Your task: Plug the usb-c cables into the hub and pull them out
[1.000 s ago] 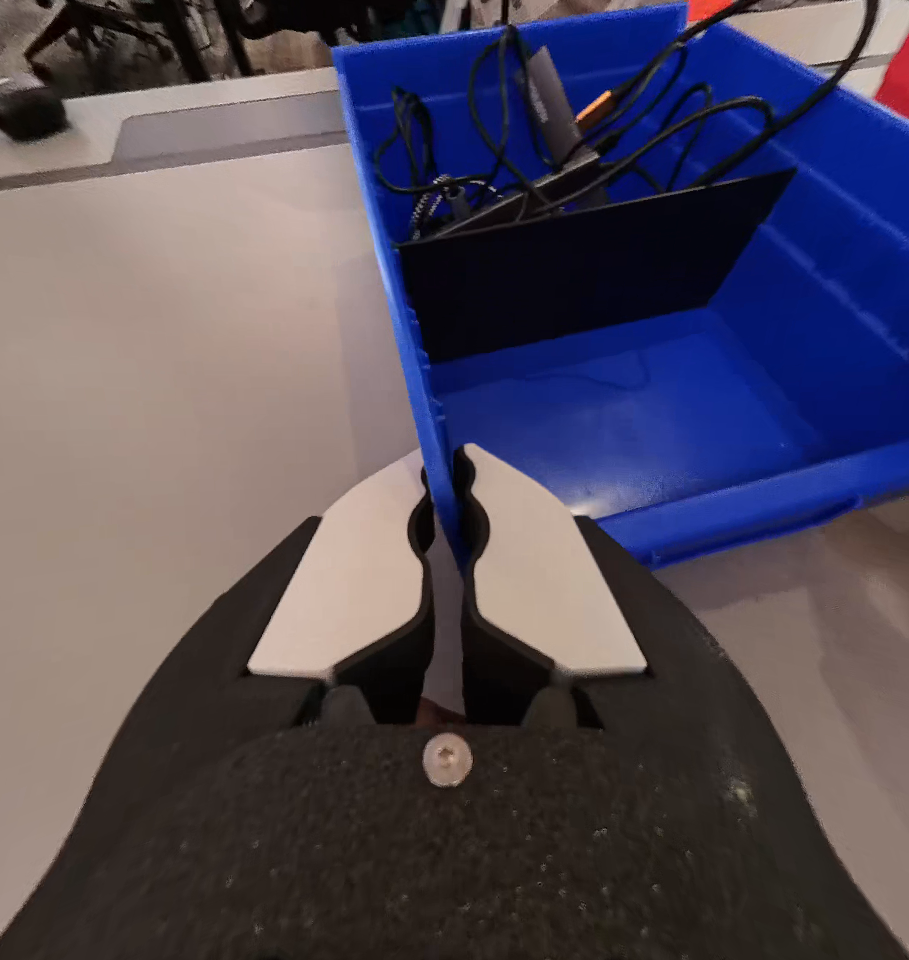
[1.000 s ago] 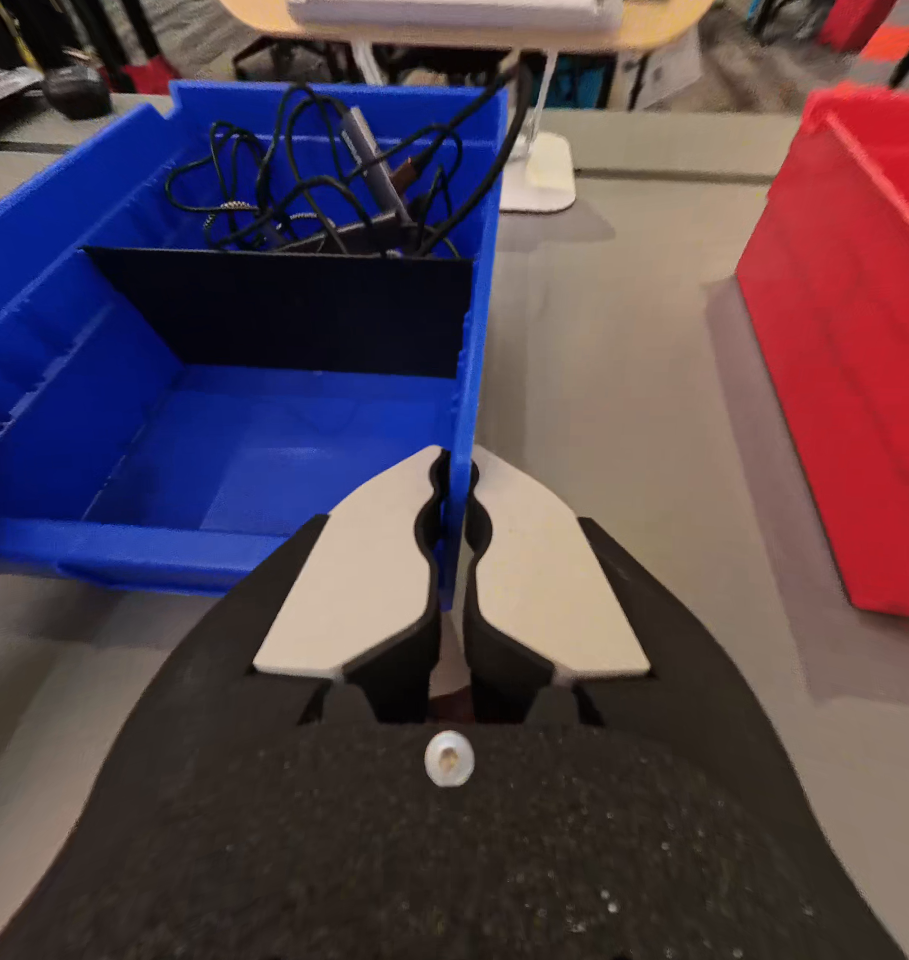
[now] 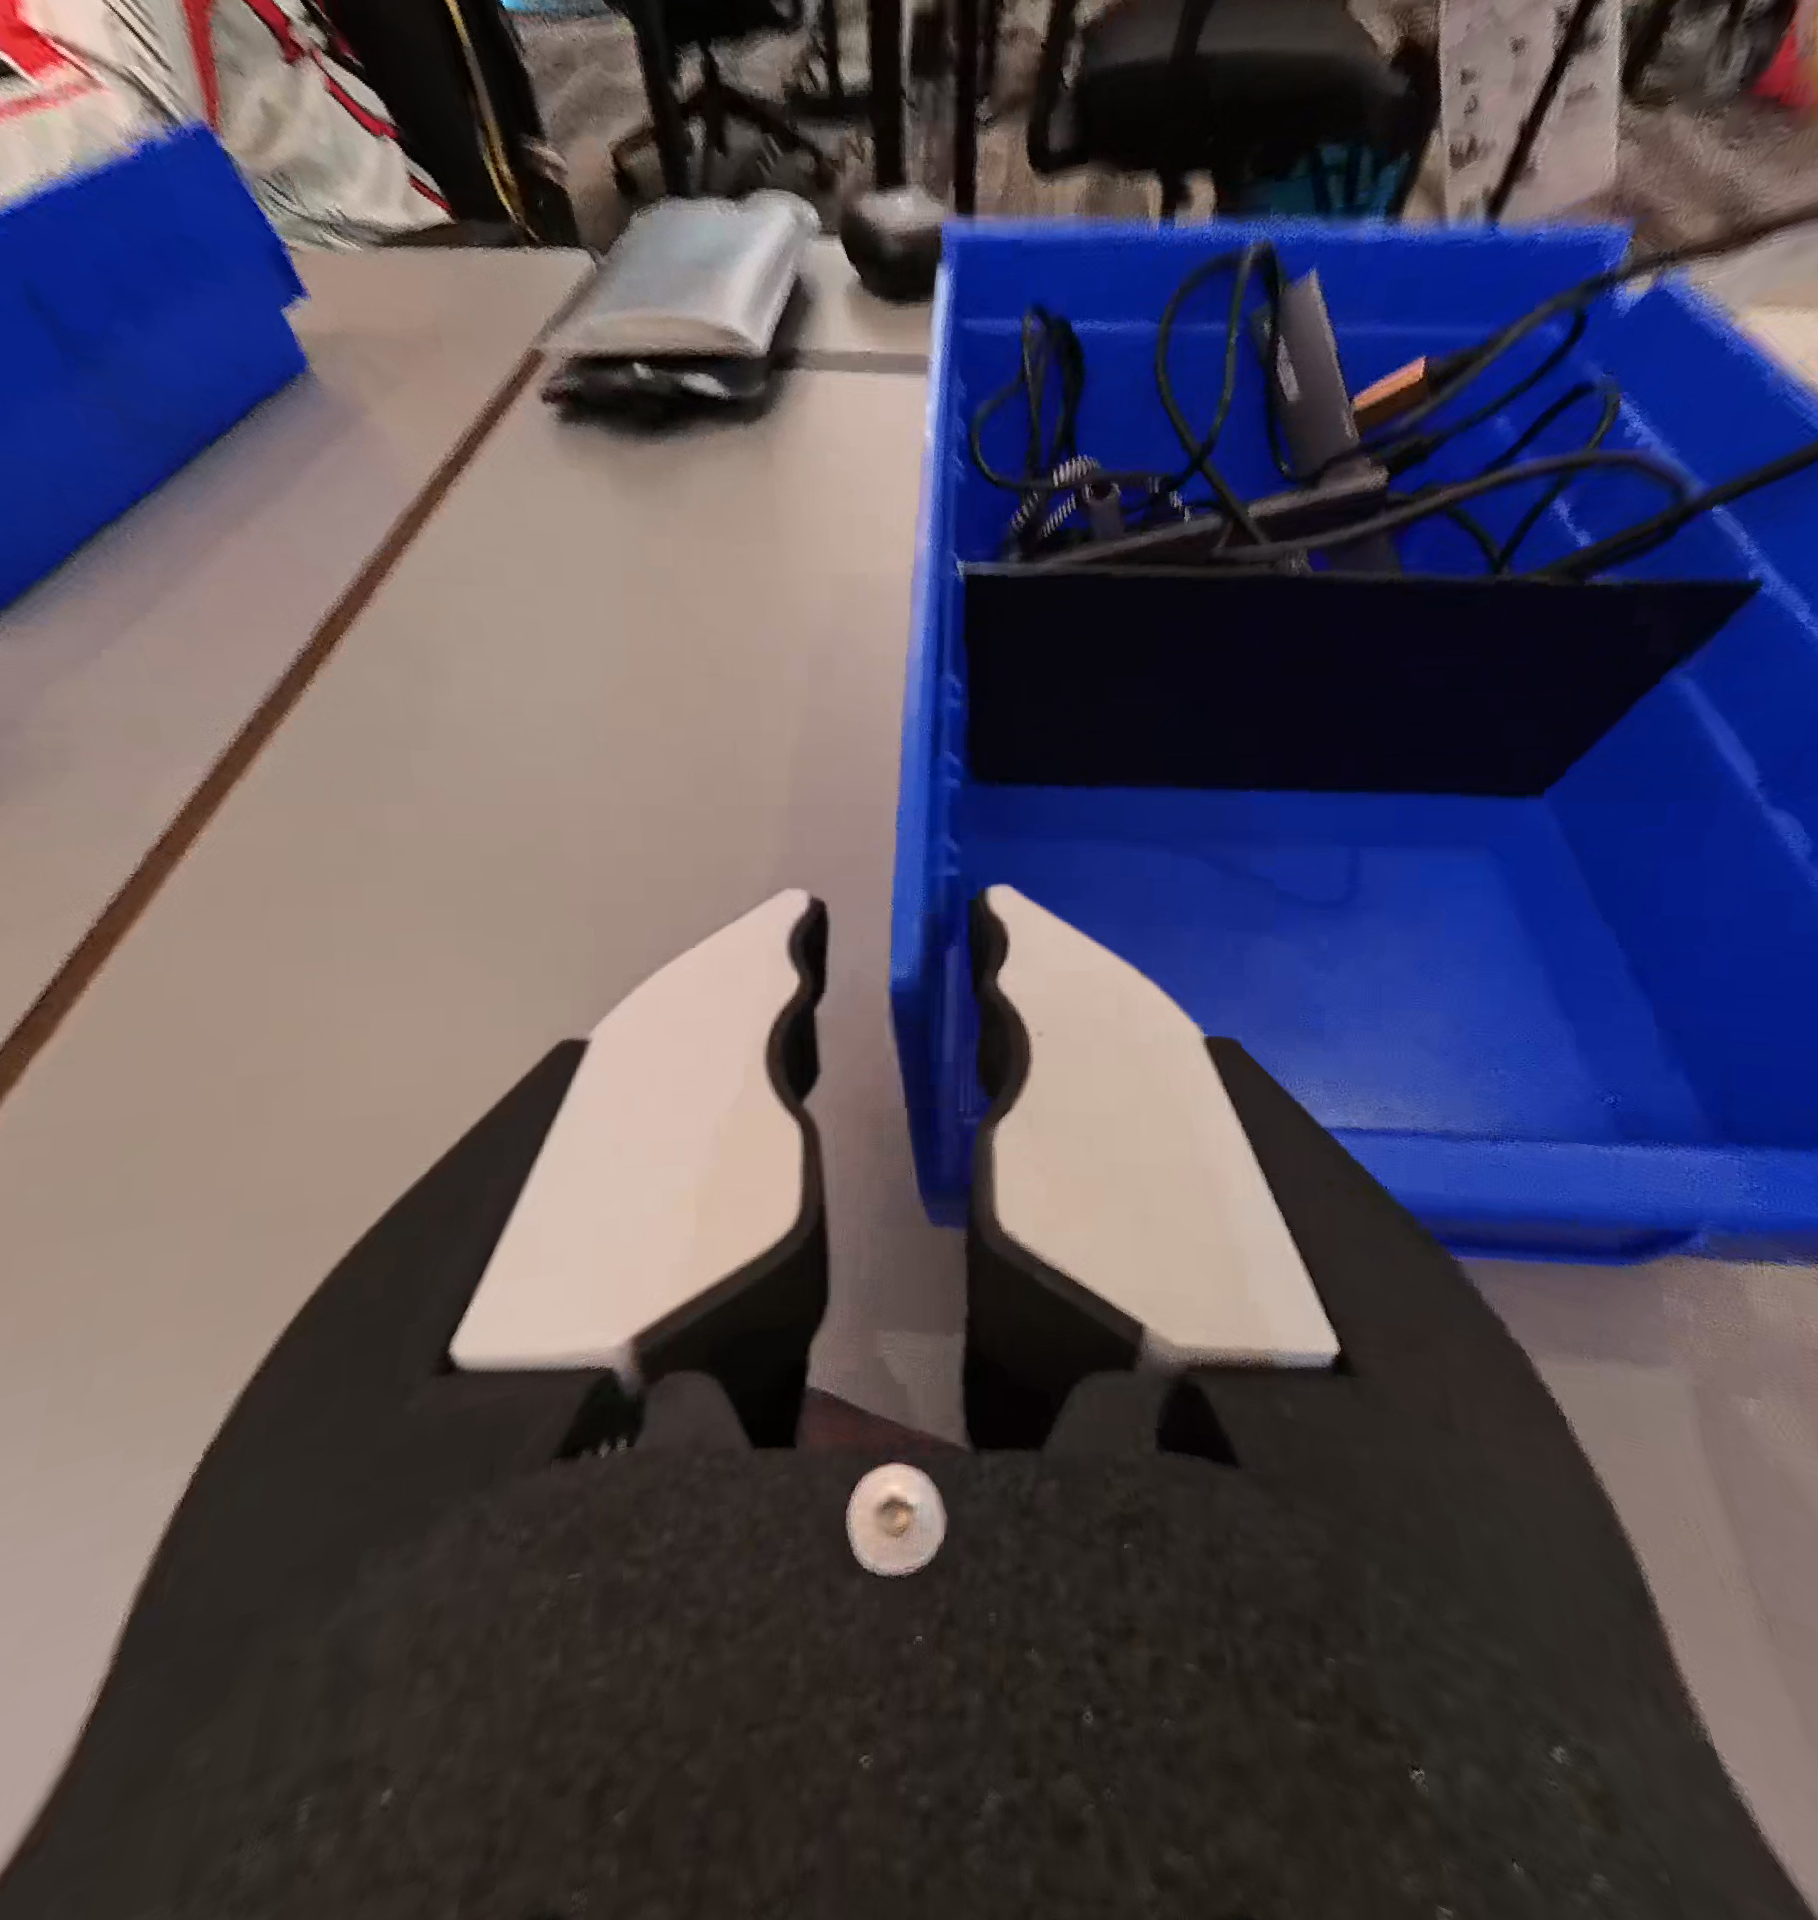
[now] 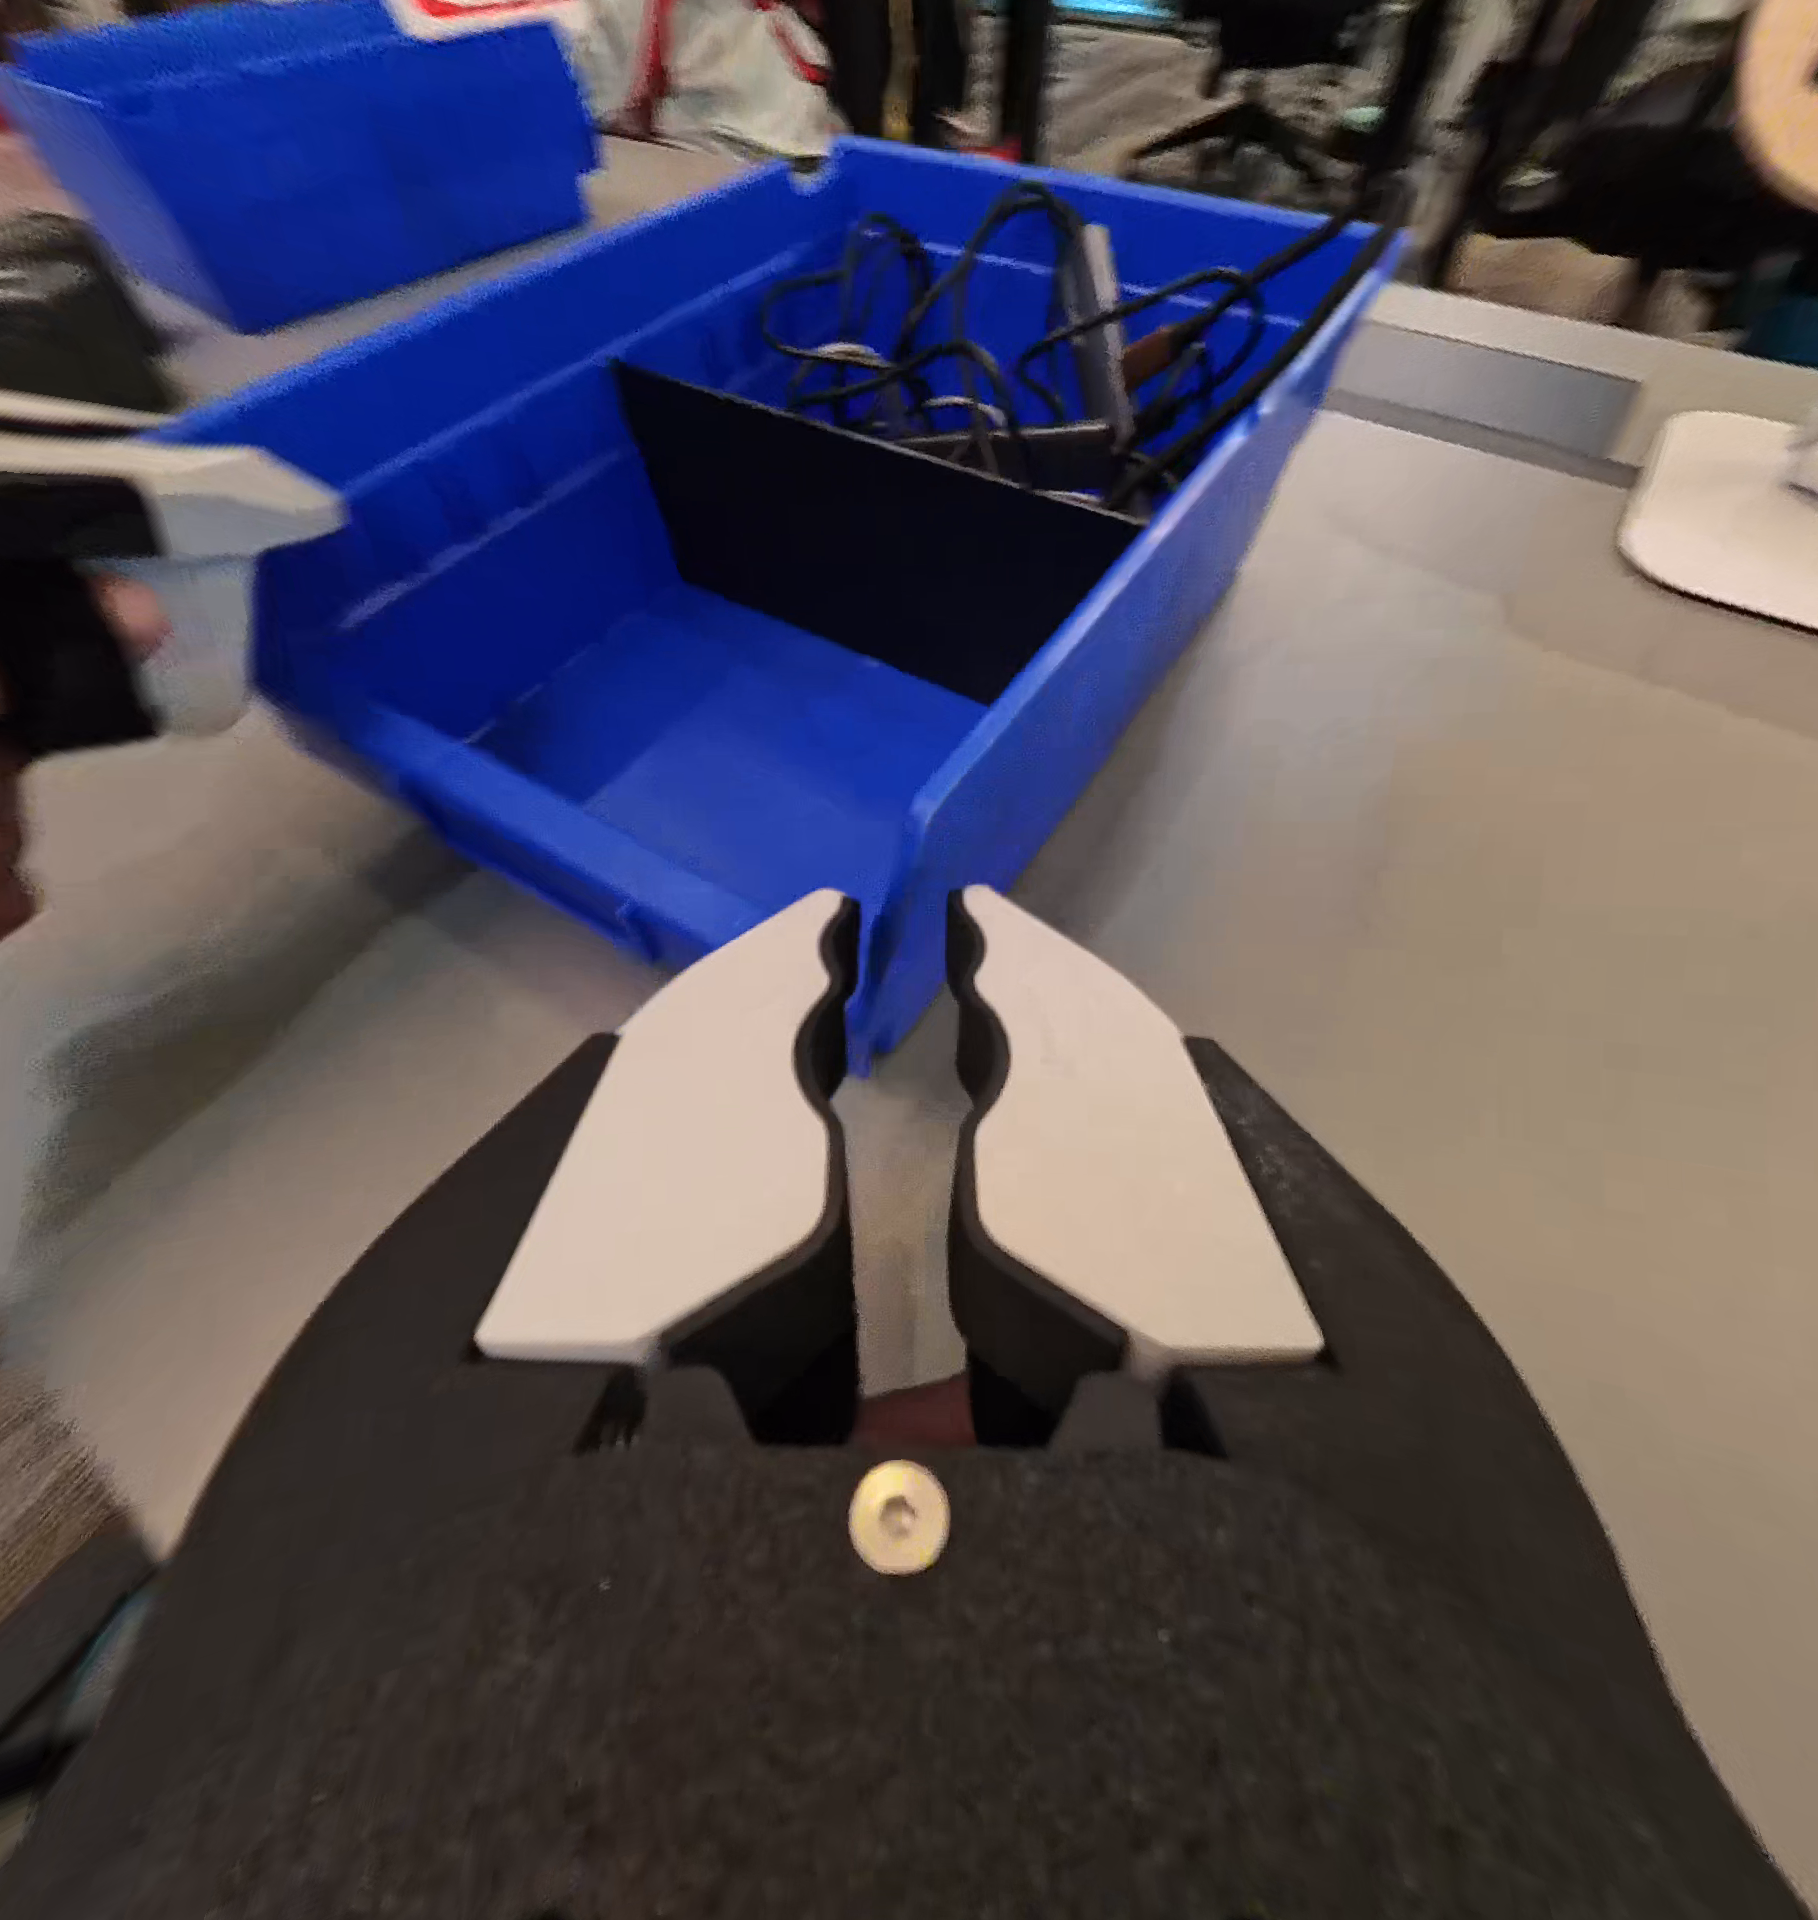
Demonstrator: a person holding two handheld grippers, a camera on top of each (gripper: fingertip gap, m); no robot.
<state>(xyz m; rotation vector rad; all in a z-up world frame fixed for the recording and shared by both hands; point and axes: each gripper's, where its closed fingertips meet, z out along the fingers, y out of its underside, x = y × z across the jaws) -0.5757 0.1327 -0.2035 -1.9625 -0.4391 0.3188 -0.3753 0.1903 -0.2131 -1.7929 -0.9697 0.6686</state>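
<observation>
Light on my feeds was soft, even and indoor, with no hard glare. In the left wrist view my left gripper [image 3: 897, 925] read fairly sharp, while the far background beyond the jaws smeared, and the second bin [image 3: 105, 364] far left of the jaws was blurred. The bin [image 3: 1300, 1039] ahead showed a faint sheen on its floor. The right wrist view was softer: motion blur streaked everything left of my right gripper [image 4: 903, 925], and the table [image 4: 1507, 935] carried only weak shadows. Wide-angle bending stretched both frames' edges.
</observation>
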